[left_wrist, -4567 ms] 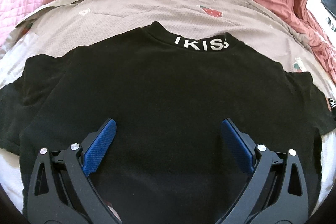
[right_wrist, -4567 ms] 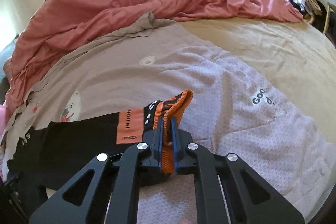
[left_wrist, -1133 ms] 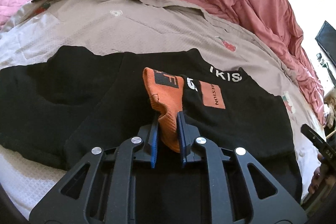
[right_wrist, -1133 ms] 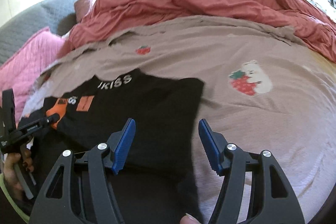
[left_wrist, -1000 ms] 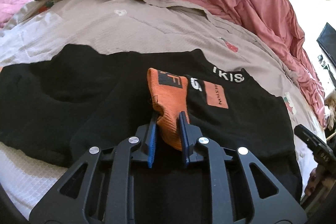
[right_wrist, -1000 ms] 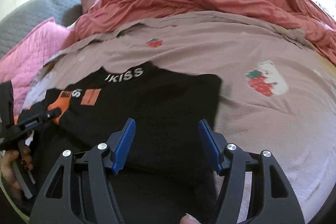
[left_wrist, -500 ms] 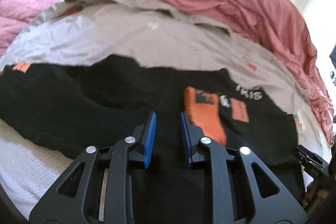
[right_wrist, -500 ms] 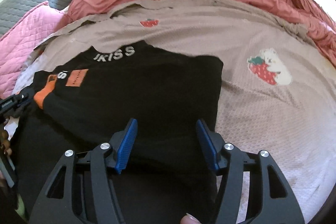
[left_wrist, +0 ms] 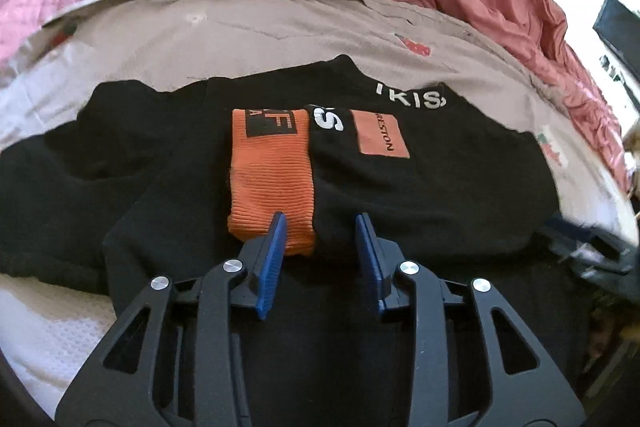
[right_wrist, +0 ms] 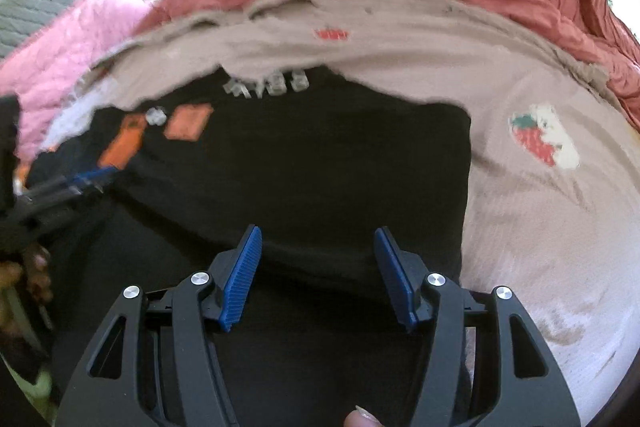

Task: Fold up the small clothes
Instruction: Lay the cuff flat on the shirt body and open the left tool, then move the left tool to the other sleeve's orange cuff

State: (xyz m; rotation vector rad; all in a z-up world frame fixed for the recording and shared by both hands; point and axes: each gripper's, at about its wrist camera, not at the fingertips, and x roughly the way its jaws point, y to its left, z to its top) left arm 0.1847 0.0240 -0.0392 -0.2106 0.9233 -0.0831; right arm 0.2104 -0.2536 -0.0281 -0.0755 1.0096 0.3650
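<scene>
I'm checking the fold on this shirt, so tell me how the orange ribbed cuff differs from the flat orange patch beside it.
The orange ribbed cuff is long, ridged knit fabric; the flat orange rectangular patch is shorter and smooth. The cuff bears a black square with orange letters at its far end, while the patch carries dark lettering along one edge. The cuff's near end reaches the open left claw; the patch lies farther off. Both lie flat on the black shirt.

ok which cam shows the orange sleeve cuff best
The left wrist view. The orange sleeve cuff lies flat and sharp on the black sweater, just ahead of the open left gripper. In the right wrist view it is only a small blurred orange patch at far left.
</scene>
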